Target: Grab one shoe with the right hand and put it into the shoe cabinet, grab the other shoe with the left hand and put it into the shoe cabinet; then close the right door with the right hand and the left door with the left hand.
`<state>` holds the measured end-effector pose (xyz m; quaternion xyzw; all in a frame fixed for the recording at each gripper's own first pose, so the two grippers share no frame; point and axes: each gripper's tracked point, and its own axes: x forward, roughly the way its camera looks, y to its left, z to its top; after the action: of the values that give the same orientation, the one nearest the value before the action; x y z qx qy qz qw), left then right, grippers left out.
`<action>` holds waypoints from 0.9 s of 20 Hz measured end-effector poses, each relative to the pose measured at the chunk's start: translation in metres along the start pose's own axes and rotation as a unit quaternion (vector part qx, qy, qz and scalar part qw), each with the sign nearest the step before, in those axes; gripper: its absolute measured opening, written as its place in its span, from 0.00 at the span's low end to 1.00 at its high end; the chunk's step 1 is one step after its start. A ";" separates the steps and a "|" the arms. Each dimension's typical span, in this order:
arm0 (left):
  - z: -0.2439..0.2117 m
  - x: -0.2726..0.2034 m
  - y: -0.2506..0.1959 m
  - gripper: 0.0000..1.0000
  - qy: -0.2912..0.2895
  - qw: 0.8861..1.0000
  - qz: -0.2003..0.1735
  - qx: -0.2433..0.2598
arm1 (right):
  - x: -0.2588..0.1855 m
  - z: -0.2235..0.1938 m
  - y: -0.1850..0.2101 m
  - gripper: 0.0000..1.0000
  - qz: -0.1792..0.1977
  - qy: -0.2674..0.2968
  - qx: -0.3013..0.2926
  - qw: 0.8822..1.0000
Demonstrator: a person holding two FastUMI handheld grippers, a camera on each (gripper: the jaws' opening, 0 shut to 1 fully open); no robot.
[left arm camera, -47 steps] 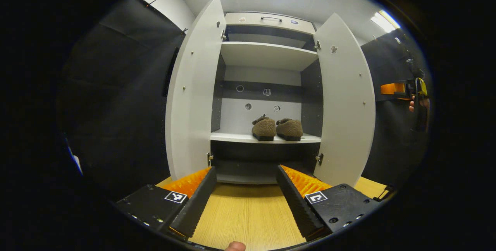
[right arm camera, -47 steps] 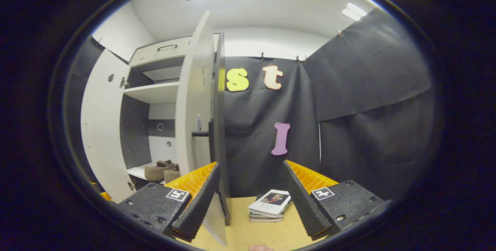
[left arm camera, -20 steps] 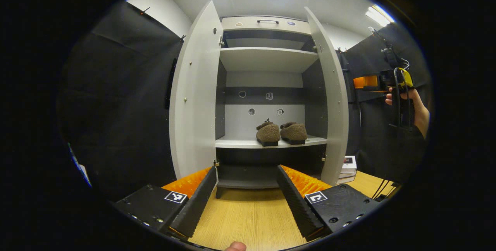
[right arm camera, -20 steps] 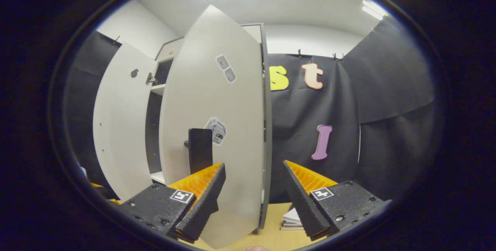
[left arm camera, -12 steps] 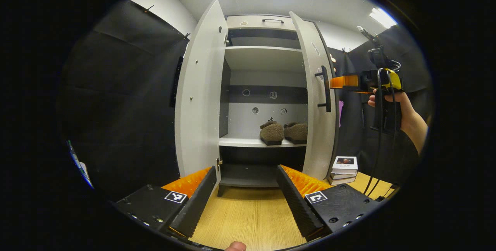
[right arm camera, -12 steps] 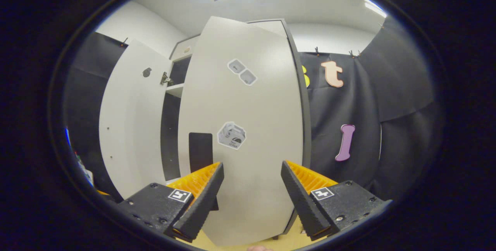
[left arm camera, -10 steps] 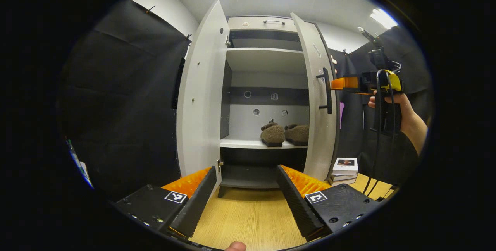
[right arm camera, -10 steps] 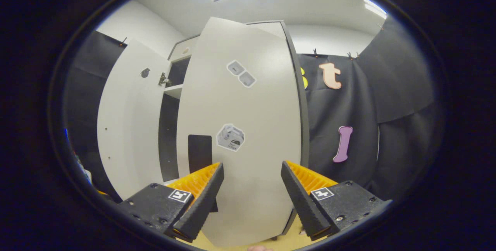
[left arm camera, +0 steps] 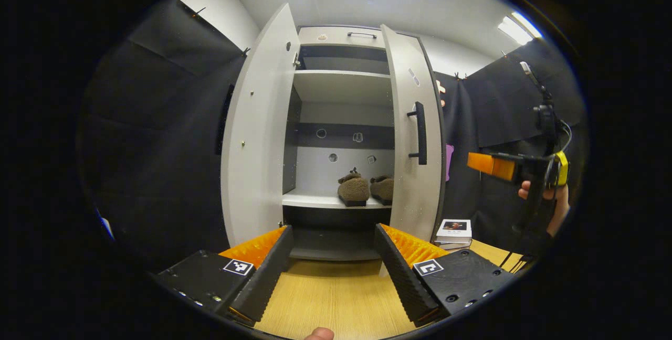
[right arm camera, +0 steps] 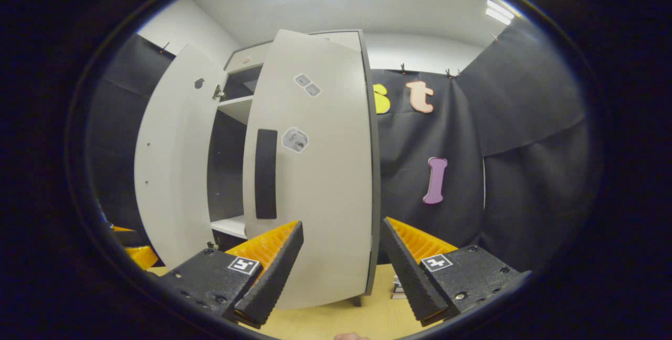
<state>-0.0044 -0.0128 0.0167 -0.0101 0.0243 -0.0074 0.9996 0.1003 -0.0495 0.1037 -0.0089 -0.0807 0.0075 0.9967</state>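
With both slippers [left arm camera: 366, 189] shelved at frame centre, the right door [right arm camera: 315, 172] stands nearly closed; both claws, left claw [left arm camera: 332, 266] and right claw [right arm camera: 341, 264], gape empty; the left door [left arm camera: 257, 140] likely needs pushing next.

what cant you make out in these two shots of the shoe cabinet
- Right shoe, left gripper view: its far side is hidden behind the right door.
- Both shoes, right gripper view: hidden behind that door.
- Stickers on the door, right gripper view: too small to read.
- Book stack, left gripper view: cover too small to make out.
- Right tool, left gripper view: seen side-on, so its opening is unclear there.
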 end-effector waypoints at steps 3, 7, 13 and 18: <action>-0.004 0.003 -0.011 0.95 0.008 1.000 -0.016 0.000 | -0.028 -0.042 -0.012 0.97 -0.041 0.006 -0.002 0.999; -0.006 0.000 -0.018 0.95 0.010 1.000 -0.023 0.001 | -0.063 -0.100 -0.001 0.97 -0.041 0.055 -0.014 0.998; 0.002 0.001 -0.007 0.95 0.004 0.999 -0.008 -0.031 | -0.092 -0.139 -0.002 0.97 -0.043 0.106 -0.004 0.993; 0.080 0.003 0.051 0.95 -0.065 0.996 0.035 -0.044 | -0.087 -0.135 -0.005 0.93 -0.047 0.111 -0.011 0.993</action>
<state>0.0038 0.0396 0.0959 -0.0535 -0.0401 0.0295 0.9973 0.0358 -0.0580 -0.0432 -0.0173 0.0299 -0.0409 0.9986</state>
